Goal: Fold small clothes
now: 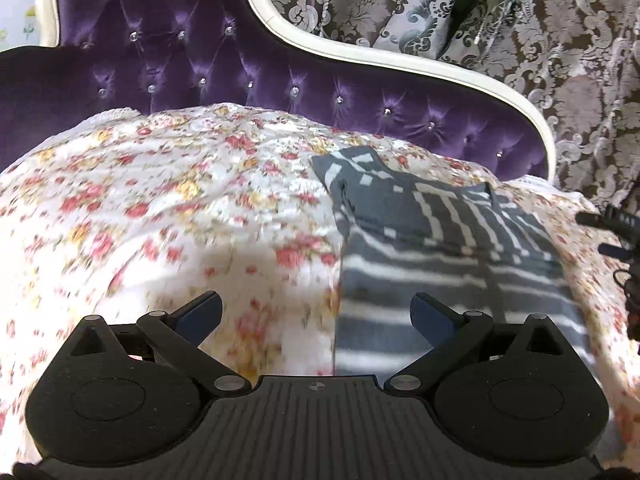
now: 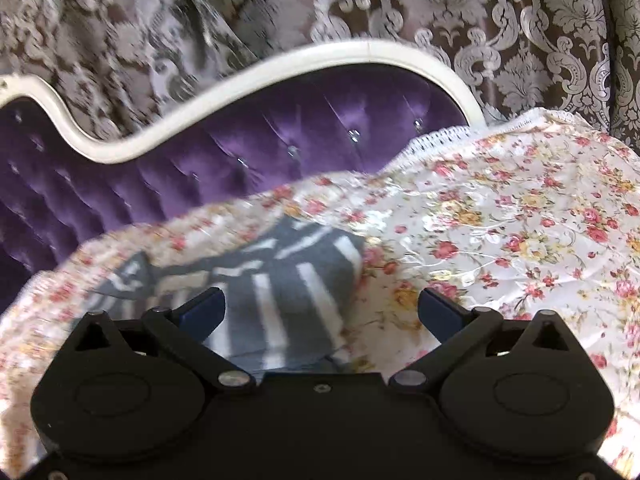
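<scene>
A small grey garment with white stripes (image 1: 440, 248) lies flat on the floral bedspread (image 1: 160, 208), partly folded, its upper part laid over the lower. My left gripper (image 1: 316, 312) is open and empty, hovering over the garment's left edge. In the right wrist view the same garment (image 2: 280, 292) lies under and ahead of my right gripper (image 2: 322, 308), which is open and empty over the garment's right edge. Both views are motion-blurred.
A purple tufted headboard (image 1: 240, 68) with a white frame (image 1: 360, 52) stands behind the bed. Patterned damask curtains (image 1: 560, 60) hang behind it. The bedspread's lace edge (image 2: 460, 136) lies at the far right. The other gripper's black parts (image 1: 624, 248) show at the right edge.
</scene>
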